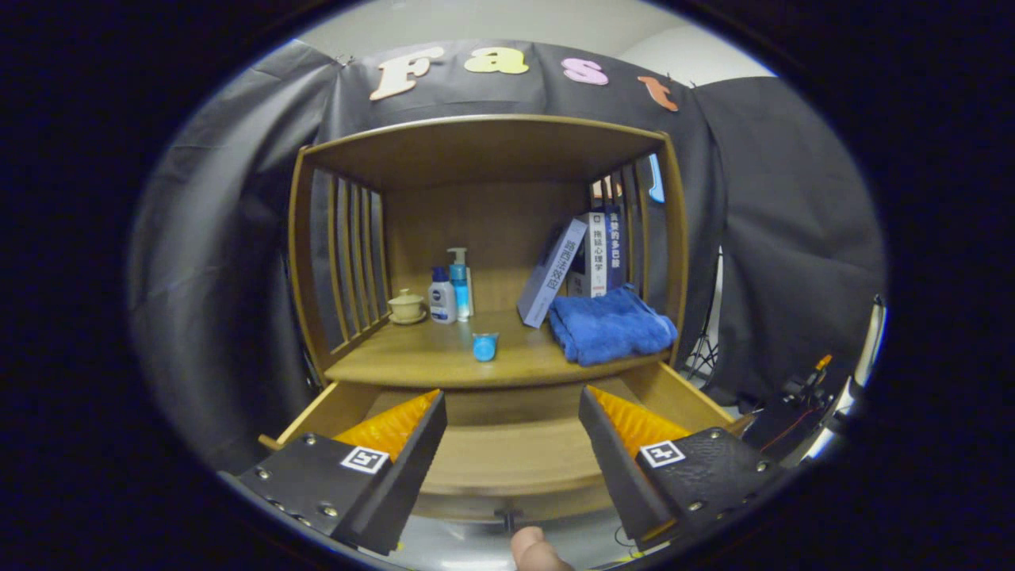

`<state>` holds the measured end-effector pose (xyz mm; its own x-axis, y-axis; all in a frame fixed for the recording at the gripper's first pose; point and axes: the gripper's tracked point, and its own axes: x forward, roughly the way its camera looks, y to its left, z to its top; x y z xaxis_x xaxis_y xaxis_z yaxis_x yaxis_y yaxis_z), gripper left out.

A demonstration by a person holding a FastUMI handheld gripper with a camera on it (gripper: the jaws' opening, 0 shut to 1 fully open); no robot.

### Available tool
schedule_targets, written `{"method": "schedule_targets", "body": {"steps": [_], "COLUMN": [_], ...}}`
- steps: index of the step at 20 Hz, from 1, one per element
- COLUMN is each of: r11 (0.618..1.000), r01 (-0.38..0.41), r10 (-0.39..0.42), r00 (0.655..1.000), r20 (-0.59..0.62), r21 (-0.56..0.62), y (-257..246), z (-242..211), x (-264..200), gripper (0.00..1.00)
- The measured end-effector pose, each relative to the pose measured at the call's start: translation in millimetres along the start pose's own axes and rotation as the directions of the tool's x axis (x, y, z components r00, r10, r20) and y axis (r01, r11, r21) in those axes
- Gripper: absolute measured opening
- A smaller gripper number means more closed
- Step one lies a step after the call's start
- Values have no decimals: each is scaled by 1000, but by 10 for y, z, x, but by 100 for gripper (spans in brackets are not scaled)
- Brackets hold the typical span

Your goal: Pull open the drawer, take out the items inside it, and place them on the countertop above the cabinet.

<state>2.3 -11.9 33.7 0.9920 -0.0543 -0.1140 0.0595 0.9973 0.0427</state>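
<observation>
Gripper view: your gripper (pixel 511 404) hangs over the pulled-out drawer (pixel 507 460) with its fingers spread wide and holding nothing.

The drawer's bare wooden bottom lies between and beneath your fingers. Beyond them, on the countertop (pixel 412 361) of the cabinet (pixel 484 135), stand a small blue cup (pixel 484 346) near the front edge, a folded blue towel (pixel 609 327) to its right, leaning books (pixel 579 266) behind the towel, two bottles (pixel 450 292) and a lidded tea cup (pixel 407 306) at the back left.

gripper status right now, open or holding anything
Gripper: open, holding nothing, fingers spread wide above the pulled-out drawer.
</observation>
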Motion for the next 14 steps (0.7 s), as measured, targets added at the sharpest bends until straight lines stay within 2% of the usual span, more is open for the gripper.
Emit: {"method": "schedule_targets", "body": {"steps": [4,8,14], "r11": [999,999,997], "r01": [-5,-30,-37], "r10": [5,29,42], "r00": [1000,998,997], "r20": [-7,-56,59], "r21": [37,-14,-74], "y": [-114,-88,-5], "z": [-346,-800,-1031], "x": [-429,-673,-855], "gripper": [99,100,99]}}
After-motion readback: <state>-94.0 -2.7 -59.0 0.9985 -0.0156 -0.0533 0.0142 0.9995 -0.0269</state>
